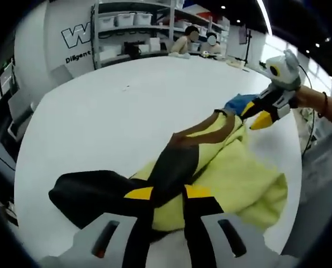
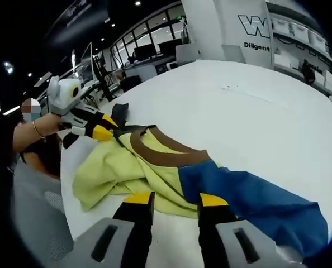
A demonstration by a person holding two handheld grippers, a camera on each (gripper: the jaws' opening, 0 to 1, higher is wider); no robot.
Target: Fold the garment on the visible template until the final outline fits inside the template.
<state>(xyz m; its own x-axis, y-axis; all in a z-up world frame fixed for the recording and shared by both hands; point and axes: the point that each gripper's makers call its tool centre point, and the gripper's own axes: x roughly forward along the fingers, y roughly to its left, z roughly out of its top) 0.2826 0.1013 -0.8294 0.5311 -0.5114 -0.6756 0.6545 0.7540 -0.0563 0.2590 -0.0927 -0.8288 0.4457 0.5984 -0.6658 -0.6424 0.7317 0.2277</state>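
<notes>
One garment [image 1: 227, 173] lies bunched on the white table [image 1: 110, 106]. It is yellow with a brown collar [image 2: 160, 151], one black sleeve [image 1: 93, 192] and one blue sleeve [image 2: 255, 195]. There are two claws. The left claw [image 1: 167, 195] is clenched on the cloth by the black sleeve. The right claw [image 2: 174, 202] is clenched on the yellow cloth next to the blue sleeve. The garment sits near the table's edge, on the person's side. Beyond it, most of the white top is open. Two people [image 1: 197, 42] sit far off.
</notes>
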